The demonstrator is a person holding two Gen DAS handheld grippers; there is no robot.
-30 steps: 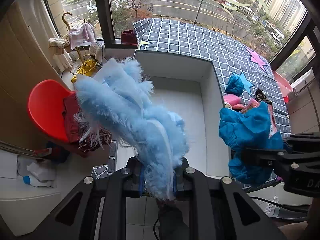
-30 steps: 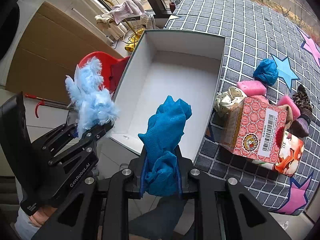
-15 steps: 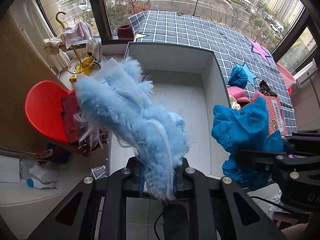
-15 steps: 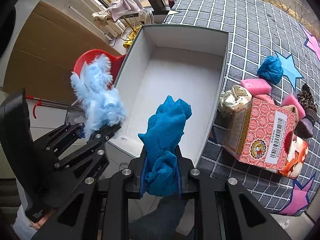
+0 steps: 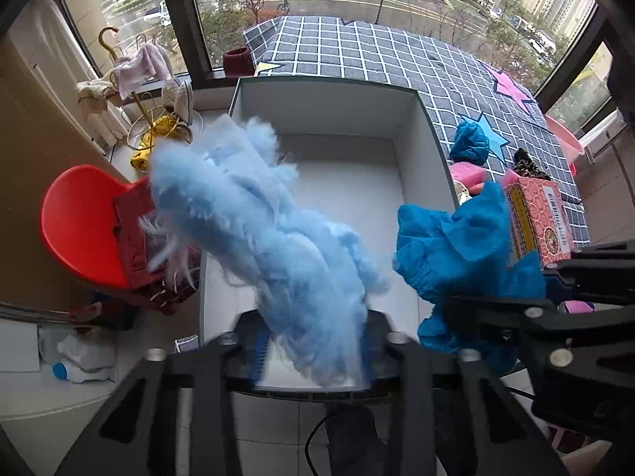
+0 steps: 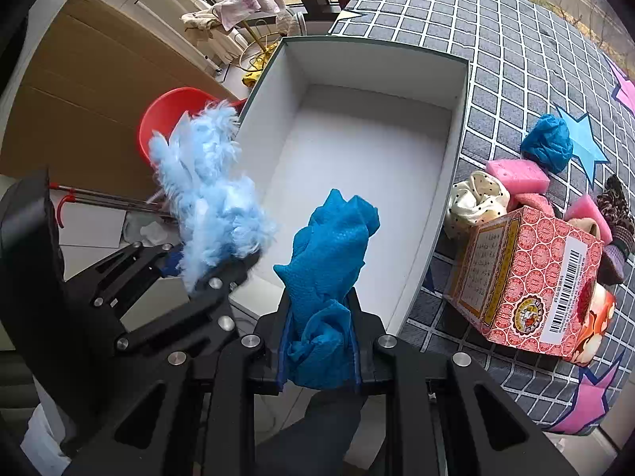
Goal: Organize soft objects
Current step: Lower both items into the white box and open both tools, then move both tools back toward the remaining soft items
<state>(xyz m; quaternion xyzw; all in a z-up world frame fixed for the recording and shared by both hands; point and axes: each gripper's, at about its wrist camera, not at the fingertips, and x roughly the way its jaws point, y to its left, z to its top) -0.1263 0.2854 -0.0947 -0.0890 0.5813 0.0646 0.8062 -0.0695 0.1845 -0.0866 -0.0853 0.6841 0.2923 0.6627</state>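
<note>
My left gripper is shut on a fluffy light-blue cloth, held over the near end of the white box. The cloth also shows in the right wrist view. My right gripper is shut on a crumpled blue cloth, above the box's near edge; it also shows in the left wrist view. The box holds nothing that I can see. More soft items lie on the checked table: a blue cloth ball, pink sponges, a dotted white cloth.
A pink patterned carton stands right of the box on the checked tablecloth. A red chair with dark red cloth stands left of the box. A gold rack with cloths stands by the window.
Both grippers have moved forward toward the box with their cloths. The left view shows motion blur at the gripper now.
</note>
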